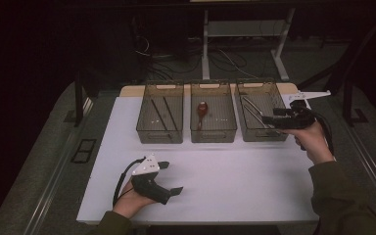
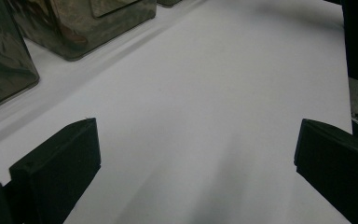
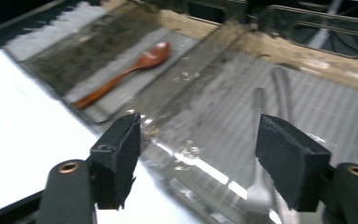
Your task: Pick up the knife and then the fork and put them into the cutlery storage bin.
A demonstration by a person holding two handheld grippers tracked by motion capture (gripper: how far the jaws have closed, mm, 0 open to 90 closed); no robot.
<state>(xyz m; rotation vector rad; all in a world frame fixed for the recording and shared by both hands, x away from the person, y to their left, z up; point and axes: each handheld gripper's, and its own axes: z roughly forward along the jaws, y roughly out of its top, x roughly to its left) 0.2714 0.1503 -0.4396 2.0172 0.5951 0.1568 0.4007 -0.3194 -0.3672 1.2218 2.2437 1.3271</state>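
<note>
White table (image 1: 215,181); right claw (image 1: 267,119) level, agape over right bin (image 1: 262,134).

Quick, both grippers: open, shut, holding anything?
Left gripper: open, empty, low over the white table.
Right gripper: open, empty, over the right bin holding metal cutlery.

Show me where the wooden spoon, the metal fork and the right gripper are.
wooden spoon (image 3: 154,54), right gripper view, on its bowl.
metal fork (image 3: 258,196), right gripper view, on its head.
right gripper (image 1: 266,119), high view, between its open jaw tips.
</note>
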